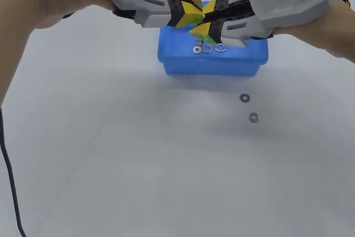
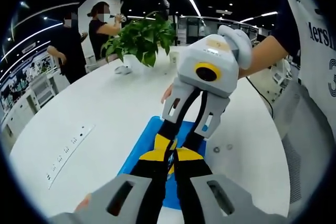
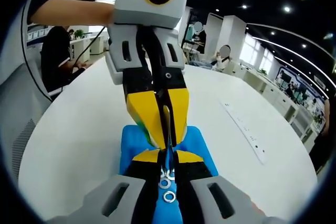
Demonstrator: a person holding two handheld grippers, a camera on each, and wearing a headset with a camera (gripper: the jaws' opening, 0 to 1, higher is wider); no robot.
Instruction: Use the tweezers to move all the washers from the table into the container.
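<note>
Washers are split between two places: three (image 1: pixel 207 49) lie in a cluster in the blue container (image 1: pixel 183 62) at the far middle of the bench (image 1: pixel 111 154), and two are on the bench just near and right of it, one (image 1: pixel 244 98) a little farther than the other (image 1: pixel 254 117), so by my reckoning the job is more than half done. Both grippers meet tip to tip over the container, the left gripper (image 1: pixel 193 12) reaching in from the left and the right gripper (image 1: pixel 204 29) from the right. In each gripper view the yellow jaws look drawn together with hardly a gap; a thin sliver seems to sit between them, but I cannot tell for certain that it is the tweezers. The risk from here lies with the last two washers: they are flat on a smooth surface and close together, so a tip that comes in too steep could skid one away or knock its neighbour. A thin tool pinched between closed jaws may also twist under a loose hold, and a washer could drop short of the container's near wall
</note>
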